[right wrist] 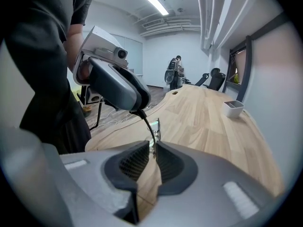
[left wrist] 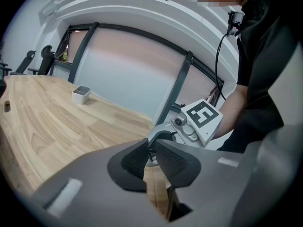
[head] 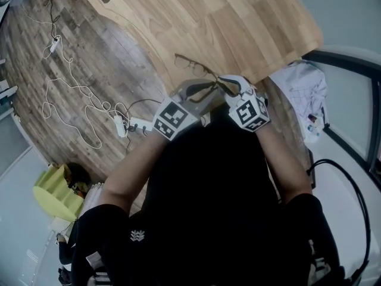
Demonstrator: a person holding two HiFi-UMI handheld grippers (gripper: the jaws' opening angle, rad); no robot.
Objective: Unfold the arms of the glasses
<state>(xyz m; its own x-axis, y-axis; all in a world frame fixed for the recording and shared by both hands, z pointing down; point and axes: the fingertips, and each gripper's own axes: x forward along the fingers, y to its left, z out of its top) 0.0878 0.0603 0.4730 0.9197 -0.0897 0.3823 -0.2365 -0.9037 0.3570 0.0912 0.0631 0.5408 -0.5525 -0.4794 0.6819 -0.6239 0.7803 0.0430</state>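
To my left, the left gripper [left wrist: 150,156] has its jaws pinched on the dark arm tip of the glasses [right wrist: 151,126]. I hold the glasses between both tools at the wooden table [head: 238,16] edge. To the right, the right gripper [right wrist: 152,156] is clamped on the frame beside the hinge.

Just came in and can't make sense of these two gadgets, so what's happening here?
A person holds a gripper in each hand over the edge of the wooden table, with a pair of glasses between them. The right gripper pinches the frame by a lens with its jaws. The left gripper has its jaws closed on one dark arm.
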